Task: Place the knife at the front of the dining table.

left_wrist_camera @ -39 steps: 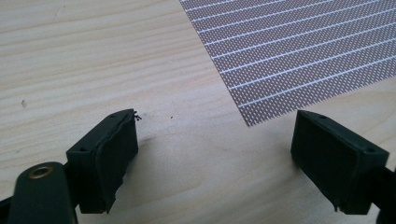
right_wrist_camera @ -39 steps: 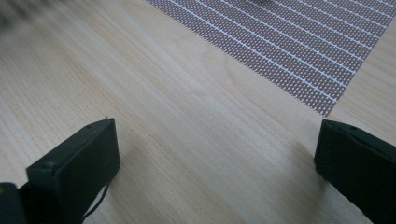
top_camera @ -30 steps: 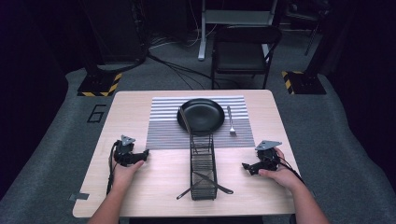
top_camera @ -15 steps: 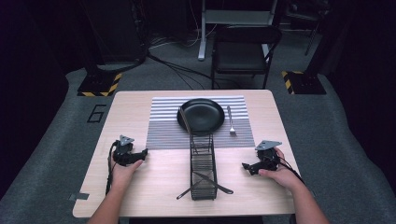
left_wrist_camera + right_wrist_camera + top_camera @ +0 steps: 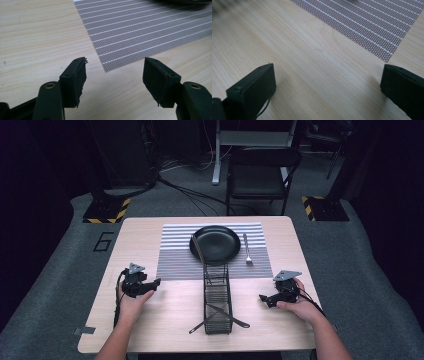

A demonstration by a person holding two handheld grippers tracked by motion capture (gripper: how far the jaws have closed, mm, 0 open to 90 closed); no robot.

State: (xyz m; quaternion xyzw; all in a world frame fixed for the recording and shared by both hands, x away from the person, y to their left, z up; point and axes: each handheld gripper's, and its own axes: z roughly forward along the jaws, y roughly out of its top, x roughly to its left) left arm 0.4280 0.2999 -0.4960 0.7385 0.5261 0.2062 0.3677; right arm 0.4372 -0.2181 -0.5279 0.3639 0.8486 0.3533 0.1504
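Left tongs (image 5: 156, 282) open, wire rack (image 5: 217, 297) between tongs

I see a black plate (image 5: 216, 244) on a grey, white-striped mat (image 5: 175, 257). The table (image 5: 150, 320) is pale wood; my grippers' jaws are black.

The left hand-held gripper (image 5: 150, 284) rose a little off the table (image 5: 150, 320) and tipped its front toward the striped placemat (image 5: 175, 260) ahead of it. Its jaws had just been closing in from their widest spread, a clear gap remaining, with nothing between them but bare table below.
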